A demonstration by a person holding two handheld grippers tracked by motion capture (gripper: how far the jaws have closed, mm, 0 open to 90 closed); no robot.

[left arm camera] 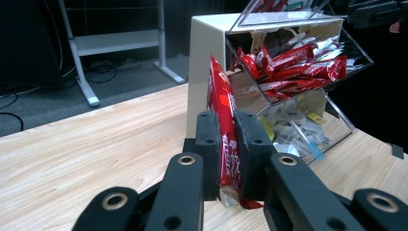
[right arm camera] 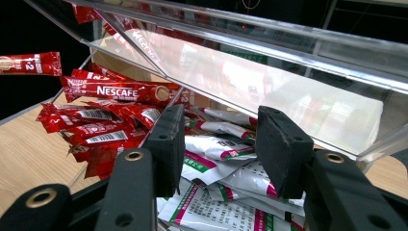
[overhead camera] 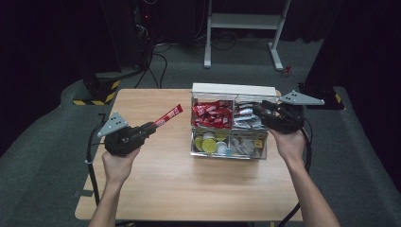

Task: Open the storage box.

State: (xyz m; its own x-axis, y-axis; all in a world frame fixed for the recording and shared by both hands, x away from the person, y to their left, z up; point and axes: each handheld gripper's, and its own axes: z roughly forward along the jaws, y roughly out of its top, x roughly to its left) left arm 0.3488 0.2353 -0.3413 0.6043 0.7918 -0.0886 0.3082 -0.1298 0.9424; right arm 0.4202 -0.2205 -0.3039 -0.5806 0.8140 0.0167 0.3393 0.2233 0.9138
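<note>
Diagonally, red sachet (overhead camera: 169,115) toward box (overhead camera: 233,90)

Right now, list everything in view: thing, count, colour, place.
red stick sachet: one, red, clamped in the left tool, held over the table left of the box
clear box: one, transparent with a white back, four compartments, lid up, on the table's far right part
red sachets: a pile, red, back left compartment
white sachets: a pile, white with green and pink print, back right compartment
round capsules: several, yellow and white, front left compartment
small packets: several, pale, front right compartment
table: one, light wood
white frame: one, on the floor beyond the table
left tool: black, shut on the sachet
right tool: black, jaws apart above the white sachets, touching none
</note>
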